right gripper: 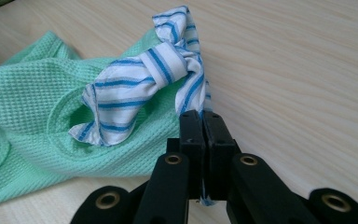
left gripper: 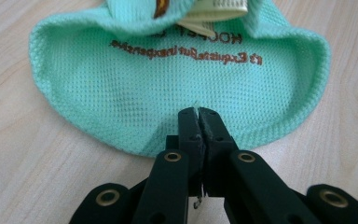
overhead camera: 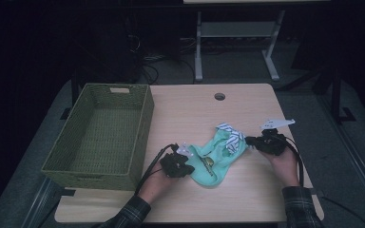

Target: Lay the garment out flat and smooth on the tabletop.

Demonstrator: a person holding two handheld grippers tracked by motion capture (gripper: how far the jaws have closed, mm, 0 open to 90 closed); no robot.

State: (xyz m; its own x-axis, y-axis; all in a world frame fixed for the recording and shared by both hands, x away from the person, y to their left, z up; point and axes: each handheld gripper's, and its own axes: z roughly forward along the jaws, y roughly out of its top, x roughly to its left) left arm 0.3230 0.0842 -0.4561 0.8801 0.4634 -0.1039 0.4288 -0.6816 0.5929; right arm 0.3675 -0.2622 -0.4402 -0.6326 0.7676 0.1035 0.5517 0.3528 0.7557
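A mint-green knit garment (overhead camera: 217, 156) lies crumpled on the wooden table (overhead camera: 247, 199), with brown lettering on it (left gripper: 186, 50). A blue-and-white striped knotted strip (right gripper: 144, 84) sits at its right end (overhead camera: 231, 134). My left gripper (overhead camera: 186, 160) is shut on the garment's left edge, its jaws pinching the green fabric (left gripper: 198, 112). My right gripper (overhead camera: 249, 141) is shut on the striped strip, whose end passes between the closed jaws (right gripper: 202, 114).
A green woven basket (overhead camera: 57, 164) stands at the table's left side. A round cable hole (overhead camera: 219, 96) is near the far edge. Beyond the table stands a white desk frame (overhead camera: 235, 33) on the dark floor.
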